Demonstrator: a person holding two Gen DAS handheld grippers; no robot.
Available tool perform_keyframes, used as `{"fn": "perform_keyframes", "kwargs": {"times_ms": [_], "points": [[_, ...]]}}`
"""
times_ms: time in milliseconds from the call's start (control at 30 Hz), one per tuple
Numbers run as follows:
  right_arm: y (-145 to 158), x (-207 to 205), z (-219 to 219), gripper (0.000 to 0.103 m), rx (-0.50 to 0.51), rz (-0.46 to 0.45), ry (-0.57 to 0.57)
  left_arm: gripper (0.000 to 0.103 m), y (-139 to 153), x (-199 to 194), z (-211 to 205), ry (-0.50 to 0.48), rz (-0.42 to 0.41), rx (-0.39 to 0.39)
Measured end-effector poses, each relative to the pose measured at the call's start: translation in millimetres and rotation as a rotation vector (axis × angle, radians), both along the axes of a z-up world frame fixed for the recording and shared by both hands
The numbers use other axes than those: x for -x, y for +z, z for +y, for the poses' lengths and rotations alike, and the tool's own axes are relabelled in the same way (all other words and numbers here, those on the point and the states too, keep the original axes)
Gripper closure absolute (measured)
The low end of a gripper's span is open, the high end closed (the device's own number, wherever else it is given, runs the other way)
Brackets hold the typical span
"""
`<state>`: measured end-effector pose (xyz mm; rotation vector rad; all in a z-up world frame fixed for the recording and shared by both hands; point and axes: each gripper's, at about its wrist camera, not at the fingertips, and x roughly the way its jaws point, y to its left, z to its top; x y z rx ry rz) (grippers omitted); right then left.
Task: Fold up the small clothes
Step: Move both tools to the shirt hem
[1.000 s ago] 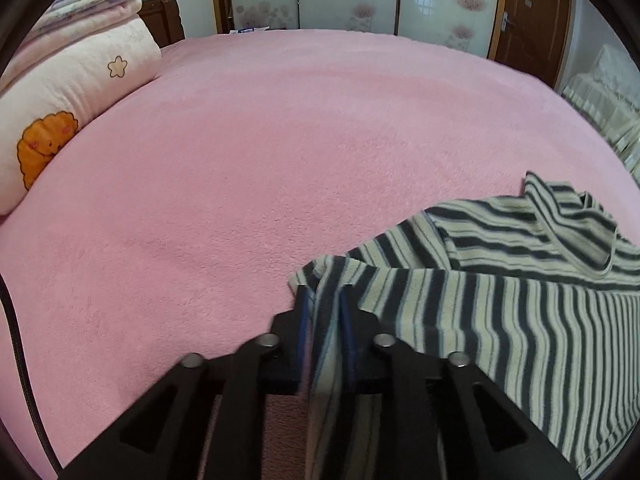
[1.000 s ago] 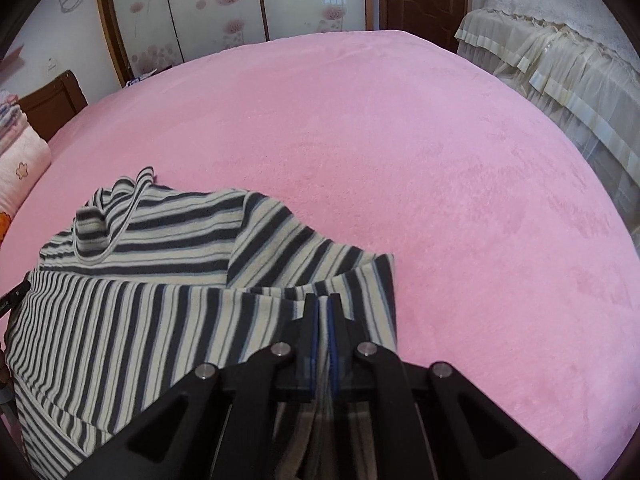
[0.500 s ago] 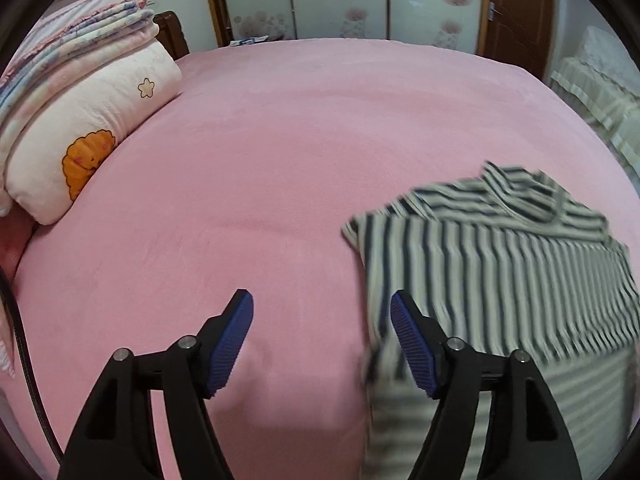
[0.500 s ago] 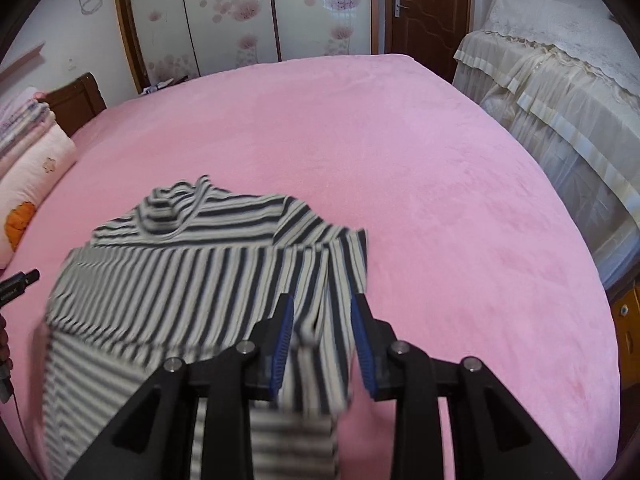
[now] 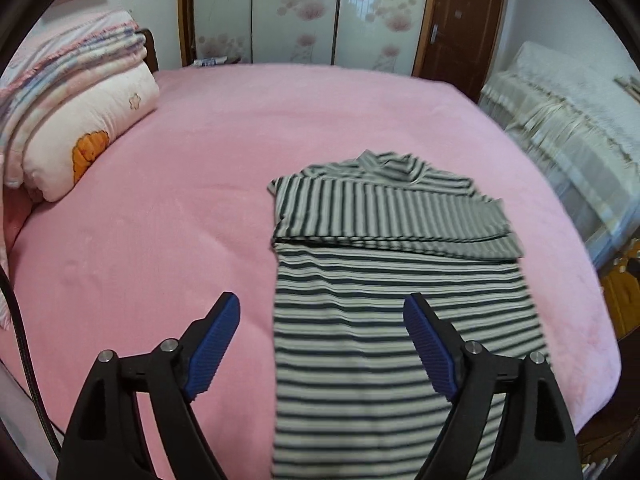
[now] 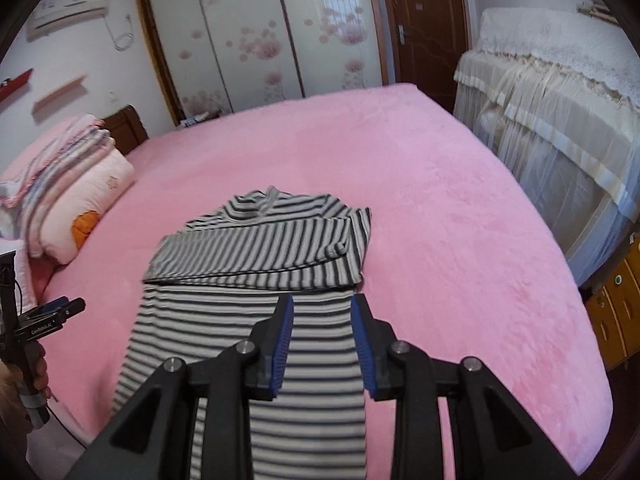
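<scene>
Both claws are held clear above the dark-and-cream striped knit top (image 5: 384, 280), which is spread from 12 to 6 o'clock beneath them on the pink fleece bedspread (image 5: 180, 208). The left claw (image 5: 322, 346) is seen opening wide and the right claw (image 6: 322, 344) is parted narrowly, with nothing gripped; a second earlier both were clamped on the top's hem.

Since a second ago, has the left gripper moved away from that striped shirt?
Yes. The left gripper let go of the striped shirt and pulled back and up: the pillow and wardrobe doors now show more fully. Its jaws are opening, with nothing between them.

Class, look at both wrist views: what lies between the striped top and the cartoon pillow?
Only bare pink blanket separates the striped top from the pillow, in both views.
</scene>
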<state>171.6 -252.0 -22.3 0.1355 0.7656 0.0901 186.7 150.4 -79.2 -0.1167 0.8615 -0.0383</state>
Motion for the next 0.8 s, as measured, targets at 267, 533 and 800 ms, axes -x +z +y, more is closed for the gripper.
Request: {"fn": "perform_keyframes", "kwargs": {"times_ms": [267,533,800], "points": [[29,60,11,0.073,-0.014,-0.081,0.047,0.018,43,65,-16,0.023,-0.087,-0.005],[33,101,22,0.073,-0.037,-0.133,0.072,0.017,52,112,-34,0.032,-0.103,-0.034],[22,135,35,0.073,-0.029,-0.167,0.085,0.012,41,147,-40,0.035,-0.12,-0.044]]}}
